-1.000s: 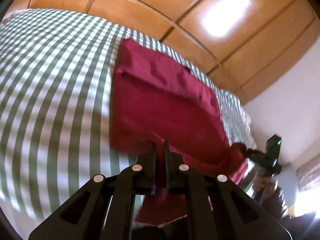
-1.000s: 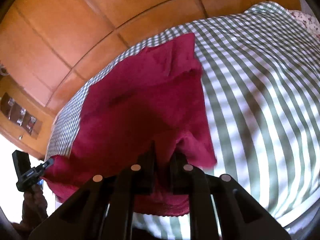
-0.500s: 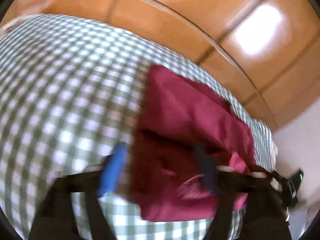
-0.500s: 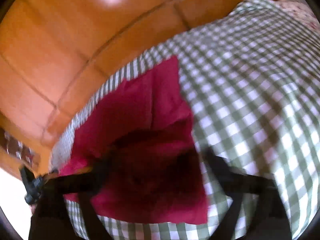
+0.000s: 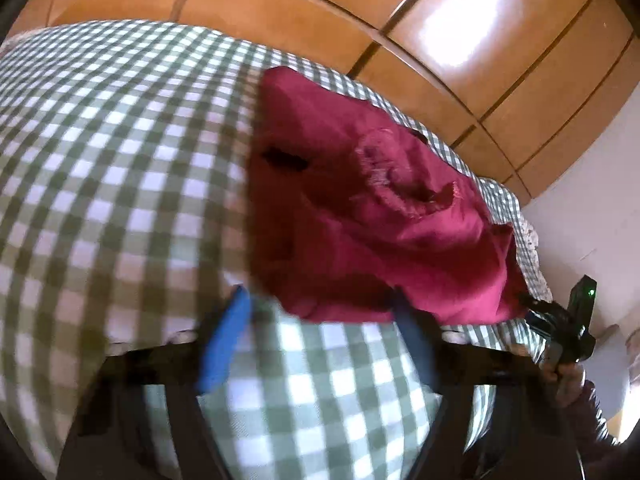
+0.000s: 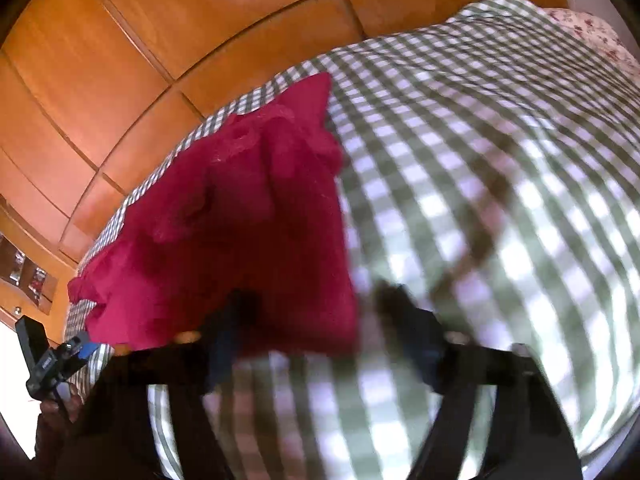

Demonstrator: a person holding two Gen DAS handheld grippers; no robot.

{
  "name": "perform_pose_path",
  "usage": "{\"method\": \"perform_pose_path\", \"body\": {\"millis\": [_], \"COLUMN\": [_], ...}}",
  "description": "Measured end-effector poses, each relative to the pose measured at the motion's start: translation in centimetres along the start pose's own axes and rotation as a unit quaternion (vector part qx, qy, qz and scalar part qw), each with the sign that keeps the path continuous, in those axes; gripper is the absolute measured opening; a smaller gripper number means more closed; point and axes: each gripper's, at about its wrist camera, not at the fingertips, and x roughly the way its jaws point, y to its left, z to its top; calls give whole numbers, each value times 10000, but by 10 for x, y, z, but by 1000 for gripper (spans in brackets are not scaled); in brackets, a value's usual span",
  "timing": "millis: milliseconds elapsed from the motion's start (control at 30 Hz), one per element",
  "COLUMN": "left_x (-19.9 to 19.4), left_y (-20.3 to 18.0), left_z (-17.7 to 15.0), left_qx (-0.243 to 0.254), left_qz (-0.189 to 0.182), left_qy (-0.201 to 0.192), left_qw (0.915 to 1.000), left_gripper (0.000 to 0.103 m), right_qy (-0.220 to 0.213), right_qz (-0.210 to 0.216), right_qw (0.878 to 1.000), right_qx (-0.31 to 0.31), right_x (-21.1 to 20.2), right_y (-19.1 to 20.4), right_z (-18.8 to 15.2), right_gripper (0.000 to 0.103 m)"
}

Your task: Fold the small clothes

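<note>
Bed: carrying the folded crimson garment.
Left gripper: jaws gaping wide, empty, garment lying just ahead.
Right gripper: jaws gaping wide, empty.

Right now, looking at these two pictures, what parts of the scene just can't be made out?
- Left tool: its fingers are smeared by motion blur in the left wrist view.
- Right tool: blurred likewise in the right wrist view.
- Crumpled dark red cloth garment: its own folds hide what kind it is; the near edge is blurred.
- Green-and-white checked bedcover: cut off by the round lens edge in both views.
</note>
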Motion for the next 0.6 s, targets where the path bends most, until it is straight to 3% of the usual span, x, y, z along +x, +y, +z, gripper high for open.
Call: {"method": "perform_pose_path", "body": {"millis": [33,67,133,267,433,600], "left_x": [5,7,5,-15,-43,-59], "left_y": [-1,-2,-4,-5,-12,-22], "left_z": [2,3,1,-11,-49,-92], "left_qx": [-40,-31,-22,-9,156,503], "left_qz": [-46,65,28,-263,-319,-88], "left_qy": [57,74,64,39,296,710], "left_qw": [10000,9999,10000,9996,9989,9962], "left_gripper": [32,25,19,17,17,22], "right_qy": [81,92,122,100,297,505], "right_qz": [-120,-162,-62,152,217,168], "right_qw": [9998,9997,9999,9998,9993,9985], "right_qx": [-109,-145,-98,-32,-111,-89], "right_x": [4,4,-3,-29,-63,-87], "right_y": [5,5,5,2,-1,-16], "right_z": [1,0,-3,-10,-38,-82], "right_gripper": [35,29,23,16,16,19]}}
